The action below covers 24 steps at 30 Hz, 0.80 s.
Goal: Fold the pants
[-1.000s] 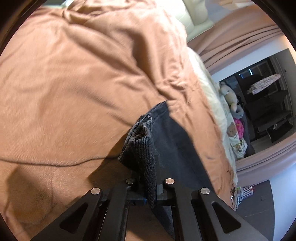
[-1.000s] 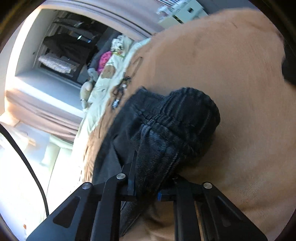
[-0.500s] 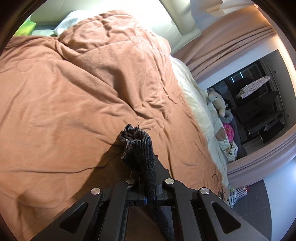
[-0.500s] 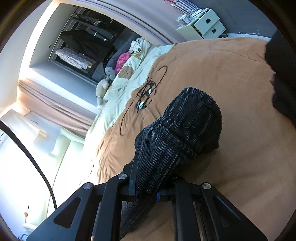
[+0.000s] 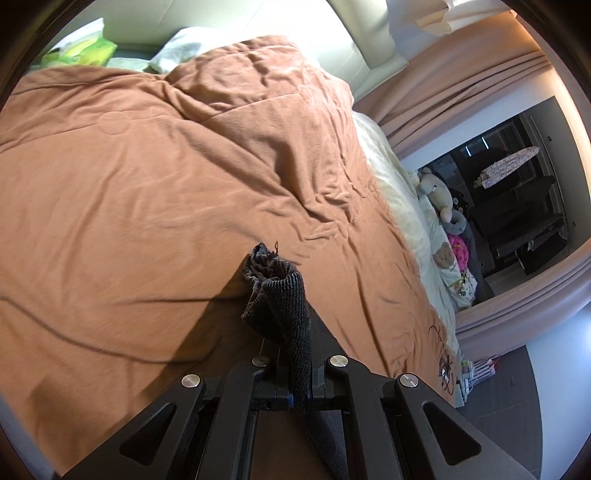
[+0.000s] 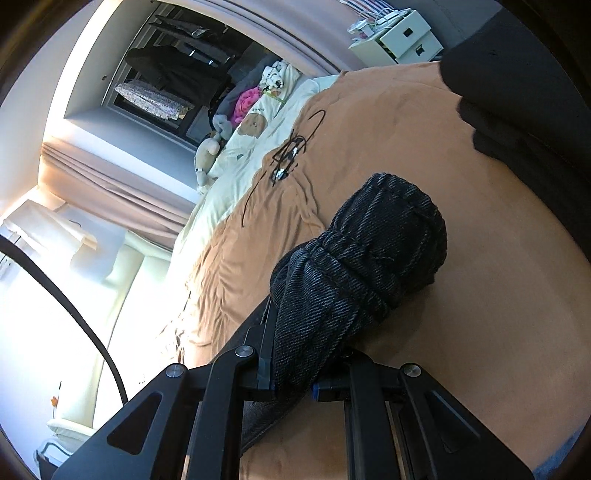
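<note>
Up front in the left wrist view, the left gripper [image 5: 300, 397] is clenched on a thin bunch of the dark pants [image 5: 282, 295]: the fabric rises between the closed jaws, curls over in a frayed tip, and its lower part trails down past the mechanism out of frame. Beneath lies a bed with a rumpled brown duvet [image 5: 147, 192], pillows [image 5: 177, 51] at the far end, a cream sheet along the right edge, and a soft toy [image 5: 437, 192] beyond it. The pinch looks taken near a hem or corner so that the garment can hang free above the bed. Turning to the right wrist view, the right gripper [image 6: 291, 386] is clamped on a thicker wad of the same pants [image 6: 365, 266], a ribbed, gathered edge that bulges over the jaws, probably the waistband. A black cable [image 6: 291, 155] lies on the duvet farther off, a dark shape at the top right edge cannot be made out, and white drawers [image 6: 399, 35] stand past the bed's end. With both ends gripped and no cloth seen spread on the bed, the pants seem to be held up for straightening and laying flat, so folding proper looks not yet begun.
</note>
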Tool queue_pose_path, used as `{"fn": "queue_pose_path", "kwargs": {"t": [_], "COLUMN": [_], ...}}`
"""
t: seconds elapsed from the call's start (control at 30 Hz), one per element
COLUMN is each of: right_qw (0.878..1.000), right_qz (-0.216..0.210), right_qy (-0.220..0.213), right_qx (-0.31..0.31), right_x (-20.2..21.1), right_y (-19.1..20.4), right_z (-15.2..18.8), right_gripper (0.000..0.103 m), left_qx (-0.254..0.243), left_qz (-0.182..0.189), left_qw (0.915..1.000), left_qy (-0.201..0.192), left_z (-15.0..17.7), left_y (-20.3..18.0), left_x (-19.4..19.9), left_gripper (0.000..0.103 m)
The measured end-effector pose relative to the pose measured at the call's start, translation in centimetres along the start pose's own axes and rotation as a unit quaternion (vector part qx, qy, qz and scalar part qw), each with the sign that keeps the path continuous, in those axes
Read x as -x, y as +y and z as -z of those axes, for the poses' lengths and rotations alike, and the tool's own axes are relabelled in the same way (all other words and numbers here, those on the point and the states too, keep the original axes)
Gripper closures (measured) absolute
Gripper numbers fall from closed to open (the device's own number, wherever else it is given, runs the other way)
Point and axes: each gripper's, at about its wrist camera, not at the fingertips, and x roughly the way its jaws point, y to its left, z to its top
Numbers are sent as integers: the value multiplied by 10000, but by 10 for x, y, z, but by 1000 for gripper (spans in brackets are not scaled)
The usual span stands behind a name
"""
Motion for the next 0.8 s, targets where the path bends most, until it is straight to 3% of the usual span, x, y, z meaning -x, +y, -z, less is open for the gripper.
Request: {"fn": "queue_pose_path", "kwargs": {"t": [0.53, 0.67, 0.73, 0.8], "right_qw": [9990, 9952, 9888, 9857], "right_qz": [275, 721, 1189, 1431], "right_qy": [339, 630, 884, 887], "right_qx": [-97, -175, -171, -90], "right_x": [27, 15, 6, 11], "right_y": [-15, -30, -39, -42], "right_z": [27, 38, 40, 39], "right_gripper": [94, 91, 81, 72], "left_qx": [269, 208, 151, 43], "left_qz": [-210, -718, -1021, -1273], "left_qw": [9994, 9960, 9923, 9896], "left_qy": [40, 482, 688, 664], "left_z": [23, 36, 43, 45], "left_y": [65, 92, 103, 107], "left_x": [40, 21, 16, 21], "left_gripper": [100, 98, 94, 80]}}
